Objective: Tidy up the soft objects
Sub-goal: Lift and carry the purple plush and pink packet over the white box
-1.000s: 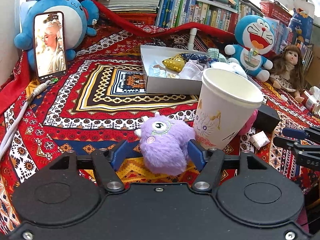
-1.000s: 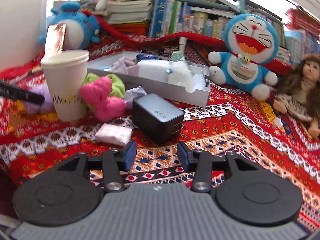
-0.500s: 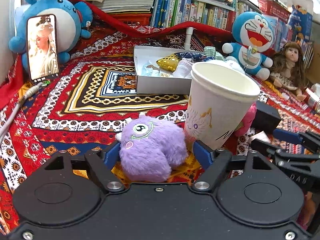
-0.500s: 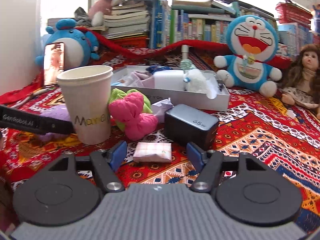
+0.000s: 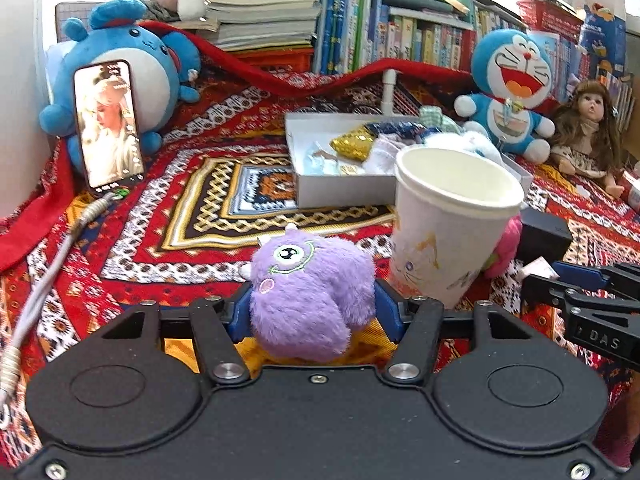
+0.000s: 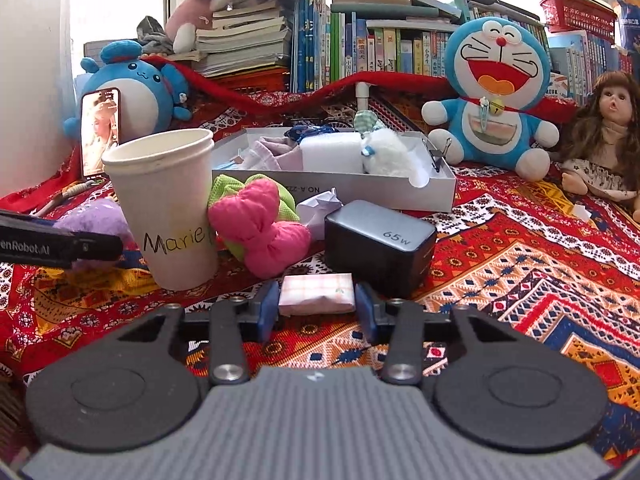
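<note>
- The purple plush monster (image 5: 312, 296) is seated between the blue pads of the left gripper (image 5: 312, 312); the jaws have just been closing, and the fur is seen bulging against both pads, so the toy is judged to be clamped. It is still resting on the patterned cloth (image 5: 200, 216) near its front edge — not yet lifted.
- The small pink checked packet (image 6: 317, 294) lies between the pads of the right gripper (image 6: 316, 306), whose jaws have just been closing. The left pad is touching the packet's end and the right pad is seen at or just beside the other end, so a light grip is judged to be made, though firm pressure cannot be confirmed.
- The two soft things are taken at once, presumably so that both can be carried to the white tray (image 5: 340, 196) — already holding other soft items — at the middle of the cloth, beyond the paper cup (image 5: 452, 224).
- The cup stands just right of the monster, touching or nearly touching its fur; it could be tipped when the toy is raised.
- The black charger (image 6: 380, 246) sits just behind the packet, and the pink and green plush (image 6: 256, 220) lies between cup and charger, not yet handled.
- The large blue plush toys and the doll are lined along the back edge, well apart from both grippers.
</note>
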A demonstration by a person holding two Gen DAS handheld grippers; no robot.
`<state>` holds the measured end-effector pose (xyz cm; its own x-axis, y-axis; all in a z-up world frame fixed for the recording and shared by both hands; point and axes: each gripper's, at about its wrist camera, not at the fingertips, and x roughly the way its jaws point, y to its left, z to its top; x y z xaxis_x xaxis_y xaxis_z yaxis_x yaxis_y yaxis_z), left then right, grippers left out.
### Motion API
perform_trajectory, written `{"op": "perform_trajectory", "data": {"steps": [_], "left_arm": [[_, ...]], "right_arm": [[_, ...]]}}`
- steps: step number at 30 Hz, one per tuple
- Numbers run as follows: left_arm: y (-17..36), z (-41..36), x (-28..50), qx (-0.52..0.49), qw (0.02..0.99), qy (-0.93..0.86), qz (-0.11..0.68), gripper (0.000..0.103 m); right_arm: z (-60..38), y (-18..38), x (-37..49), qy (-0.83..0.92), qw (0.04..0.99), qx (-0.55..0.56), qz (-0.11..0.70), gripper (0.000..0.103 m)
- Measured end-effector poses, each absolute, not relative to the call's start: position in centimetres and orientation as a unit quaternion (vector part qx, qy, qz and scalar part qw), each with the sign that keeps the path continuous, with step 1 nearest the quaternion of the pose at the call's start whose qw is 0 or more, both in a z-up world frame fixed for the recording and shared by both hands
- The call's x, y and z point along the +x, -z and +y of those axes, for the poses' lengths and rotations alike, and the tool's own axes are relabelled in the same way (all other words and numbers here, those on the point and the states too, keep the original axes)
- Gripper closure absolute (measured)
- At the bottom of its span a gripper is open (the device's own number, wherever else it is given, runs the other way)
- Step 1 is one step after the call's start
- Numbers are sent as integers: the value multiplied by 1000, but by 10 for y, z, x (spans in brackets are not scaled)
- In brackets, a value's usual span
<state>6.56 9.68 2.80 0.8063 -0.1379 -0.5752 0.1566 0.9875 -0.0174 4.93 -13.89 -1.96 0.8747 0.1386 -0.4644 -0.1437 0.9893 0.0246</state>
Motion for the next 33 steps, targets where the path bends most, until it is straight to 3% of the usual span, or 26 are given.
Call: {"op": "perform_trajectory", "data": {"steps": [24,33], "left_arm": [[-124,108,130,-40,962,112,246,45],[-127,99,209,-91,929,144,329,45]], "right_arm": [[-184,-62,93,-79,981,0,176,56],[-205,-77,145,-76,974,24,213,56]]}}
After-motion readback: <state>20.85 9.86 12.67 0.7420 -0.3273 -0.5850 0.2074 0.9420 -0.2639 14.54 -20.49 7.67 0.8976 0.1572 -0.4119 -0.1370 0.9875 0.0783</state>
